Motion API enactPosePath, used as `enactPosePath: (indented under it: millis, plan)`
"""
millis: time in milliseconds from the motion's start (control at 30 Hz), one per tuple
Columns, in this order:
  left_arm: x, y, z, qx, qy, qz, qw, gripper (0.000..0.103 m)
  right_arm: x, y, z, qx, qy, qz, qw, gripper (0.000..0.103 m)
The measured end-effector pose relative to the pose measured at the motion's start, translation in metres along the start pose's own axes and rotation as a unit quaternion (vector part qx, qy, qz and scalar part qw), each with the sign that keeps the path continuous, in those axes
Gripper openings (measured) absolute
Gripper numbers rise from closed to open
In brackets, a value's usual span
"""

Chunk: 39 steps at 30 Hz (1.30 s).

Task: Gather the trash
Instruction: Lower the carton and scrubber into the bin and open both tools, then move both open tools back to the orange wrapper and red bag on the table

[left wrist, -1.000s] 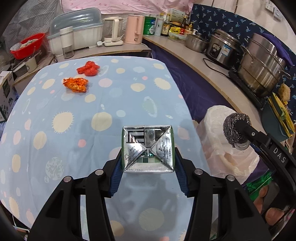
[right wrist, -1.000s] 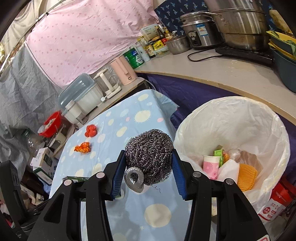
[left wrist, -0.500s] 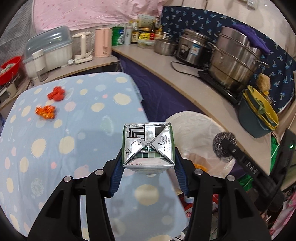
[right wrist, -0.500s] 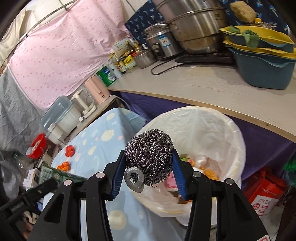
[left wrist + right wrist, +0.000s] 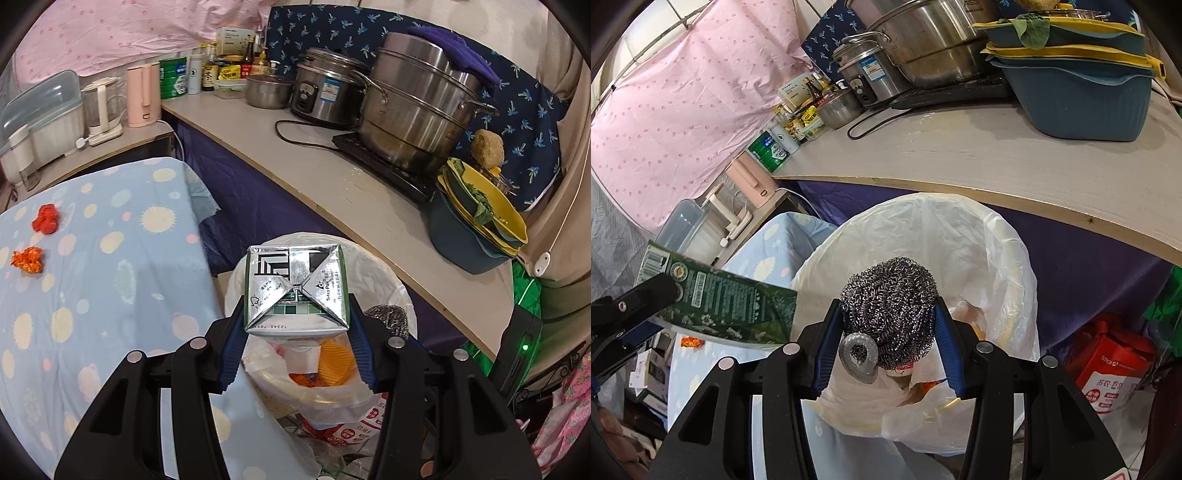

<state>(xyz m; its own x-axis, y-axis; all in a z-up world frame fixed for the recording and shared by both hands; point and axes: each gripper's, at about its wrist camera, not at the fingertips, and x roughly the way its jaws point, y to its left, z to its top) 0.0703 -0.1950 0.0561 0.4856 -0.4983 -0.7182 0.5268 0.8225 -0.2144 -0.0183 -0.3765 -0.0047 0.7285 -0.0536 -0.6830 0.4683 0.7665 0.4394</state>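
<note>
My left gripper (image 5: pixel 295 332) is shut on a green drink carton (image 5: pixel 295 290) with a silver folded end, held over the rim of a trash bin lined with a white bag (image 5: pixel 384 266). The carton also shows in the right wrist view (image 5: pixel 727 306). My right gripper (image 5: pixel 886 343) is shut on a steel wool scrubber (image 5: pixel 890 310) above the same bin (image 5: pixel 923 229); the scrubber peeks out in the left wrist view (image 5: pixel 391 317). The bin holds paper and orange scraps (image 5: pixel 332 358). A red wad (image 5: pixel 46 218) and an orange wrapper (image 5: pixel 27 259) lie on the blue dotted tablecloth (image 5: pixel 110 258).
A curved counter (image 5: pixel 332 177) behind the bin holds steel pots (image 5: pixel 417 99), a rice cooker (image 5: pixel 325 92), stacked basins (image 5: pixel 480 225), bottles and a pink kettle (image 5: pixel 143 94). A red bag (image 5: pixel 1112 365) stands on the floor right of the bin.
Both grippers have swung right, off the table, to above the trash bin. The carton and the scrubber stay gripped and now hang over the bin's opening.
</note>
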Motion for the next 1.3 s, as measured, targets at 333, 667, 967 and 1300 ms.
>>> enactPosePath:
  millis: [333, 667, 967, 1300]
  plan:
    - [0.023, -0.004, 0.0, 0.004, 0.014, 0.0, 0.9999, 0.048, 0.003, -0.007, 0.003, 0.012, 0.0, -0.007, 1.0, 0.048]
    - [0.022, 0.002, 0.002, -0.009, 0.006, -0.005, 0.9999, 0.057, -0.005, -0.003, 0.007, 0.018, -0.013, -0.004, 1.0, 0.051]
    - [0.009, 0.025, 0.002, -0.032, -0.002, 0.006, 0.9995, 0.057, -0.014, 0.019, 0.01, 0.0, -0.018, 0.008, 1.0, 0.051]
    - [-0.01, 0.061, -0.005, -0.06, -0.014, 0.026, 0.9978, 0.057, -0.014, 0.053, 0.004, -0.029, -0.014, 0.021, 0.999, 0.051]
